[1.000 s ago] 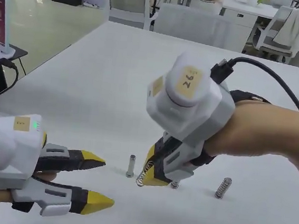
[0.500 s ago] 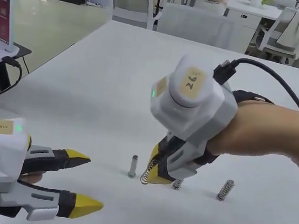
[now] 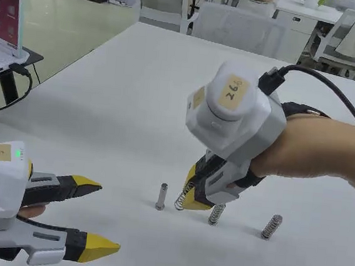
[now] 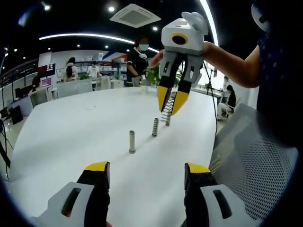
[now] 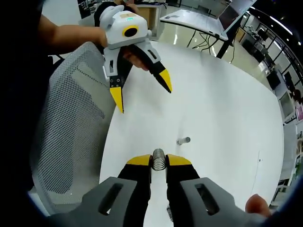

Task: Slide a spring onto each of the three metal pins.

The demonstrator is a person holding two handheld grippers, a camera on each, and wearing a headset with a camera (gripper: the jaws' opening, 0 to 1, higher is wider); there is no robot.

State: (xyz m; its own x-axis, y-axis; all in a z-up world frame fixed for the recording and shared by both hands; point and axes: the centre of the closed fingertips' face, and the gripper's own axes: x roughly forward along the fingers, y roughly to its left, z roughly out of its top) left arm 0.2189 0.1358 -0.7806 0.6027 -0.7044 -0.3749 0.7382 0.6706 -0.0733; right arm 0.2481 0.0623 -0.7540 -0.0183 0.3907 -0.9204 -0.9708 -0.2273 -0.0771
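A bare metal pin (image 3: 161, 196) stands upright on the white table (image 3: 117, 102). To its right stand two upright springs (image 3: 216, 214) (image 3: 271, 226); I cannot tell if pins are inside them. My right gripper (image 3: 193, 197) is shut on a third spring (image 3: 182, 197), held tilted just right of the bare pin. In the right gripper view the spring (image 5: 159, 158) sits between the yellow tips, with the pin (image 5: 183, 140) ahead. My left gripper (image 3: 94, 216) stands open at the near left with nothing in it. The left gripper view faces the pin (image 4: 132, 142) and the right gripper (image 4: 173, 101).
The table stretches wide and bare behind the pins. A mesh chair (image 5: 71, 123) stands at the near edge. A laptop on a stand (image 3: 2, 22) is beyond the left edge, with office desks and chairs (image 3: 238, 26) at the back.
My right gripper has risen slightly with its spring, so the middle spring now shows. My left gripper has drawn back a little. The head camera has shifted.
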